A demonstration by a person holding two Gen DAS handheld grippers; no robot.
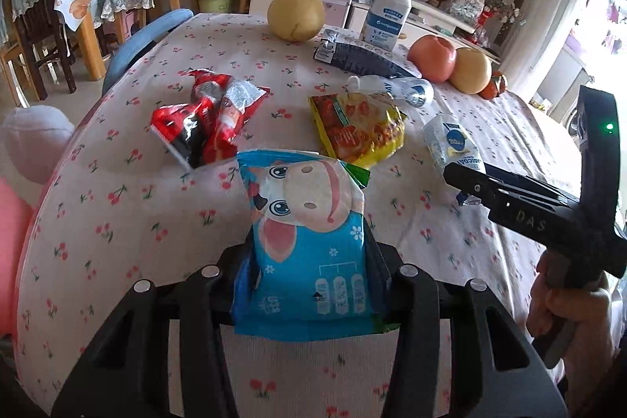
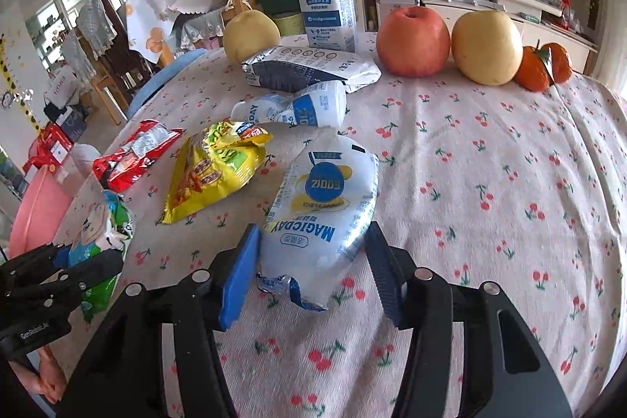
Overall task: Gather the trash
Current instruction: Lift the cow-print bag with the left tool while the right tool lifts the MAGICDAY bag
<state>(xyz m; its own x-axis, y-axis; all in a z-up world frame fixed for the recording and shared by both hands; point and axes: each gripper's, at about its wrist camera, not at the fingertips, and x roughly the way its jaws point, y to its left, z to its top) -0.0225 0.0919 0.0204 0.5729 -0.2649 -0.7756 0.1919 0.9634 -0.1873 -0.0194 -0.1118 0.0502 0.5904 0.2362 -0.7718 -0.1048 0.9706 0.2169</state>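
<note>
Left gripper (image 1: 309, 261): jaws closed partway on the blue cow packet (image 1: 309, 241), which stands upright between them, lifted off the cloth.
Right gripper (image 2: 313, 261): jaws about half open around the lower end of the white MAGICDAY pouch (image 2: 325, 198); the blue pad on the left touches it, the other pad looks pressed in too, though the crumpled foil makes this hard to judge.
Pouch position: lying on the worktop (image 2: 490, 163), near the front middle.
Other wrappers: yellow snack bag (image 2: 213, 167) just beside the pouch; red wrapper (image 2: 135, 153) further left; crushed white bottle (image 2: 294, 106) and grey-white sachet (image 2: 309, 67) behind.
Back row: pear (image 2: 250, 34), white pill bottle (image 2: 325, 2), apple (image 2: 413, 40), yellow apple (image 2: 486, 46), tangerines (image 2: 542, 65), all near the far edge.
Open room: the right part of the cloth is bare from the pouch to the edge.
Left edge: a pink basin (image 2: 35, 218) sits below it, cut off by the frame.
Hidden: the packet's lower end sits behind the left jaws; a green wrapper (image 1: 358, 175) peeks from behind it.
</note>
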